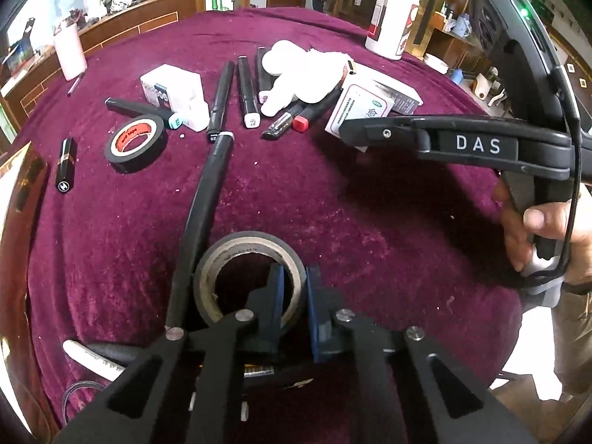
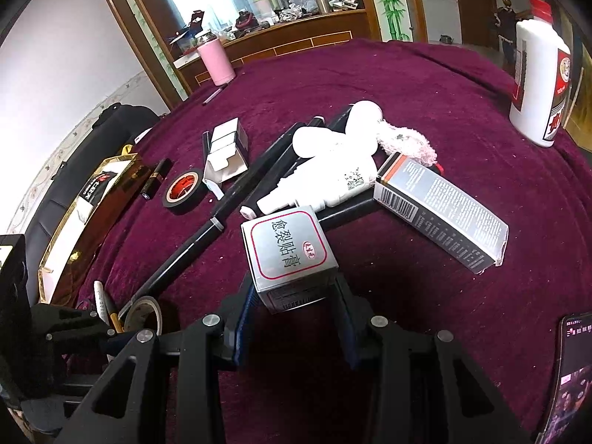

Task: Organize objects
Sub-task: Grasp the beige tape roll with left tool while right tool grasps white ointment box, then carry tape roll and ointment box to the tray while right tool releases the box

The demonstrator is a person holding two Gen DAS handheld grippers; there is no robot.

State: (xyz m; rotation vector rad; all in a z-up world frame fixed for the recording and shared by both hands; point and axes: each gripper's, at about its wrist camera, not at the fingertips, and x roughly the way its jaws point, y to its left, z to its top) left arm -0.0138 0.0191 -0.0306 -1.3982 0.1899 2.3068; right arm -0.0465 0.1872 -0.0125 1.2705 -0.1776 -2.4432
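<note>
My left gripper (image 1: 295, 281) is shut on the rim of a grey tape roll (image 1: 236, 248), low over the maroon cloth; the roll also shows in the right wrist view (image 2: 146, 310). My right gripper (image 2: 294, 296) is shut on a small silver box with a red border (image 2: 288, 249), held just above the cloth; the box also shows in the left wrist view (image 1: 360, 107). A long black pen (image 1: 201, 218) lies beside the roll. Markers (image 1: 247, 88), a black tape roll with a red core (image 1: 135, 143), a lipstick (image 1: 66, 164) and white bottles (image 2: 333, 170) lie beyond.
A grey carton (image 2: 440, 211) lies to the right of the silver box. A white carton (image 1: 175, 94), a pink tumbler (image 2: 216, 61) and a tall white bottle (image 2: 538, 85) stand farther back. A gold box (image 2: 85, 214) sits at the left edge. A phone (image 2: 571, 377) lies at the near right.
</note>
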